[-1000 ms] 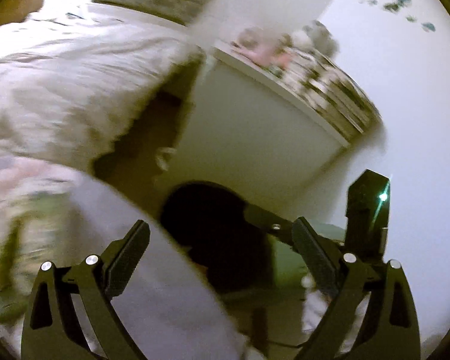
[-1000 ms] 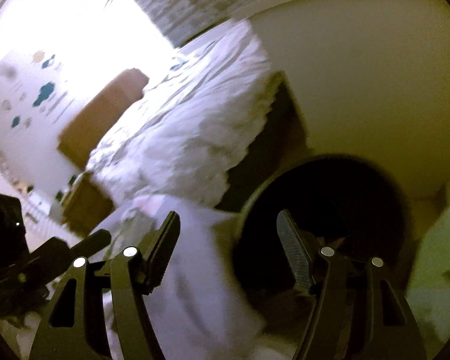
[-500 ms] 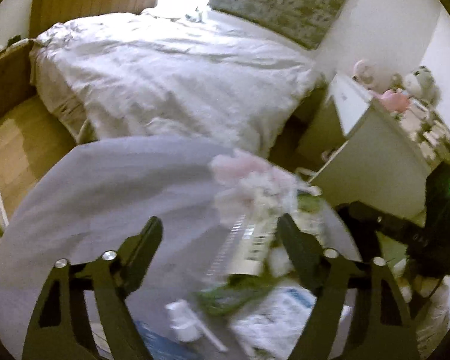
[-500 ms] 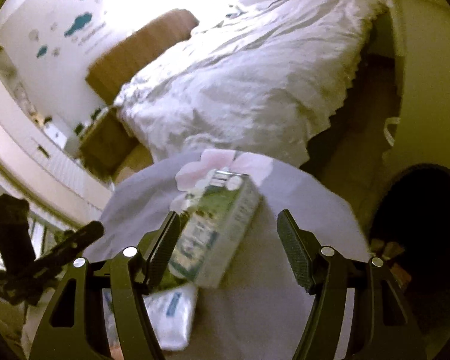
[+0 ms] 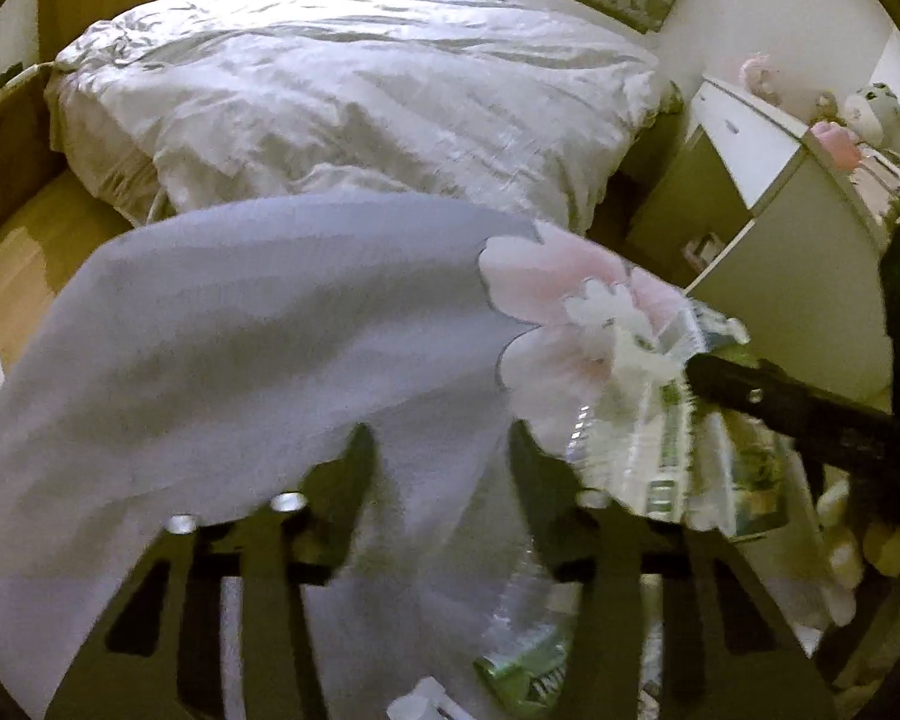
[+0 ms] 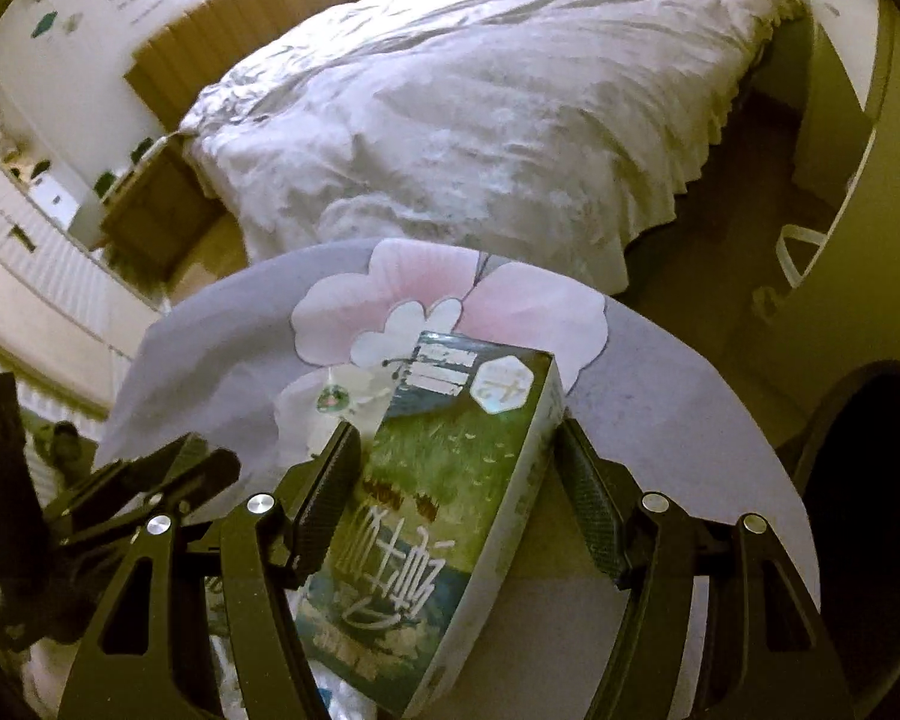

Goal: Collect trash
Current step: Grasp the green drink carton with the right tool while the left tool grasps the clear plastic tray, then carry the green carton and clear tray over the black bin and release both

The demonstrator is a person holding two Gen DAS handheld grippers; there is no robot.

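A green milk carton (image 6: 450, 504) lies on a round grey table (image 6: 678, 420) with a pink flower print. My right gripper (image 6: 456, 474) is open with its fingers on either side of the carton. The carton also shows in the left wrist view (image 5: 678, 444), with the right gripper's finger (image 5: 780, 402) over it. My left gripper (image 5: 438, 468) is open and empty above the grey tabletop (image 5: 240, 330). A crumpled green wrapper (image 5: 528, 666) lies near the left gripper's right finger. A small round lid (image 6: 333, 402) lies beside the carton.
A bed with a white duvet (image 6: 480, 96) stands behind the table. A dark round bin (image 6: 870, 480) is on the floor at the right. A white cabinet (image 5: 780, 210) with soft toys stands right of the bed. Wooden floor (image 5: 24, 264) shows at the left.
Both grippers swung from the bin to the table. My right gripper has moved forward so its fingers straddle the carton. My left gripper has moved closer over the tabletop.
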